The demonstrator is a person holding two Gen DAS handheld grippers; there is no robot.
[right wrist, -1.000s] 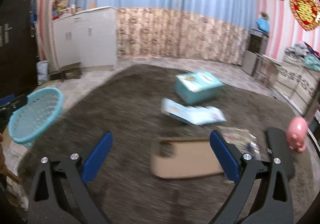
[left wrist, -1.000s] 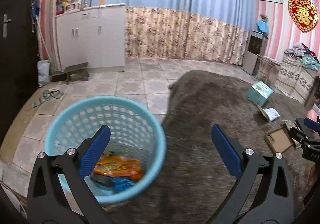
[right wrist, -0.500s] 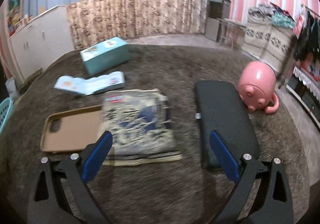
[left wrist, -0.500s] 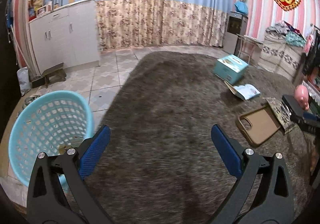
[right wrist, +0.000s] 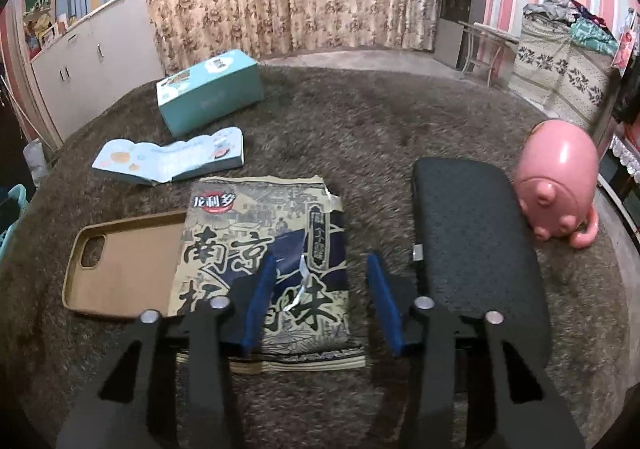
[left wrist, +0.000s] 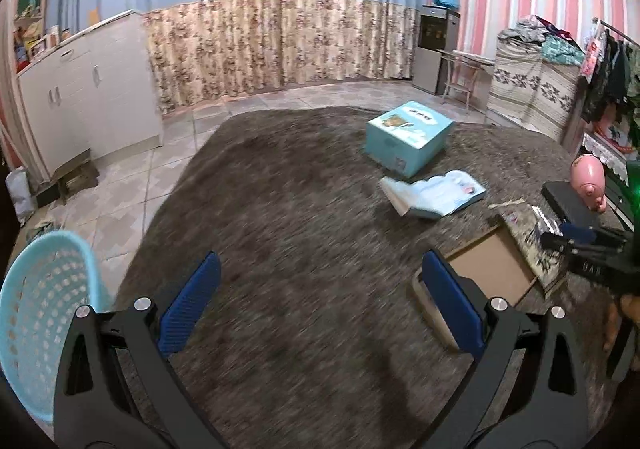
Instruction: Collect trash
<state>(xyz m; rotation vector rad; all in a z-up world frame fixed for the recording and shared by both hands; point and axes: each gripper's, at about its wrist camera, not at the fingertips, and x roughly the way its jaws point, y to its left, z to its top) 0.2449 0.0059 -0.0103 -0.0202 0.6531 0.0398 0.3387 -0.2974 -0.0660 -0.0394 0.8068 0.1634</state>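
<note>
A flat printed food wrapper (right wrist: 276, 249) lies on the dark carpet, overlapping a brown phone case (right wrist: 120, 265). My right gripper (right wrist: 324, 297) hovers low over the wrapper's near half, jaws partly closed with a gap, holding nothing. A torn light-blue package (right wrist: 168, 161) and a teal box (right wrist: 208, 93) lie beyond. My left gripper (left wrist: 320, 297) is open and empty over bare carpet. The light-blue basket (left wrist: 44, 313) is at its left. The phone case (left wrist: 488, 273), wrapper (left wrist: 532, 237), torn package (left wrist: 436, 195) and teal box (left wrist: 408, 137) show to its right.
A black padded case (right wrist: 476, 233) and a pink pig figure (right wrist: 560, 189) lie right of the wrapper. White cabinets (left wrist: 84, 97) and a small stool (left wrist: 76, 173) stand on the tiled floor at left. Curtains and furniture line the far walls.
My right gripper has come down over the wrapper and its jaws have narrowed. My left gripper has swung right, away from the basket, which now sits at the view's left edge.
</note>
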